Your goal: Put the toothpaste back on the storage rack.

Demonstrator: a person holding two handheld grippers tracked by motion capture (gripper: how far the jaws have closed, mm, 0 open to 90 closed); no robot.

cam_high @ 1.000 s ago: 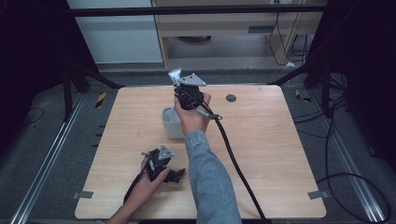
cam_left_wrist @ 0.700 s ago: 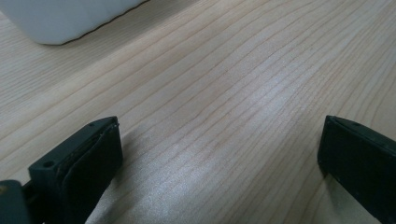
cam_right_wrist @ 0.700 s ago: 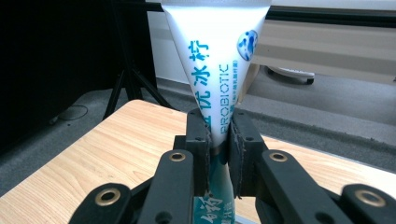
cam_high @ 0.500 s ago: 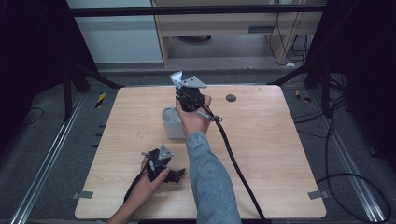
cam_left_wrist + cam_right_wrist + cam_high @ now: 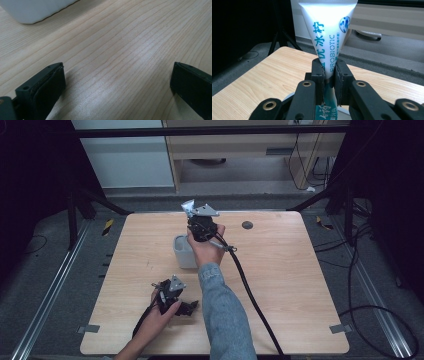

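Observation:
My right gripper [image 5: 329, 75] is shut on a white tube with blue print [image 5: 328, 32], squeezing it at its narrow middle while its flat crimped end stands up. In the high view that right gripper [image 5: 192, 215] is raised above a white square cup [image 5: 183, 251] near the table's middle, and the tube [image 5: 188, 208] sticks up from it. My left gripper [image 5: 186, 307] lies low on the wood near the front edge. Its jaws stand wide apart over bare table in the left gripper view [image 5: 117, 82], with the cup's white base [image 5: 35, 11] ahead at upper left.
A small dark round disc [image 5: 247, 225] lies on the table's far right part. The right gripper's black cable [image 5: 250, 295] trails across the wooden table [image 5: 300, 290] to the front edge. Metal rails and floor cables flank the table.

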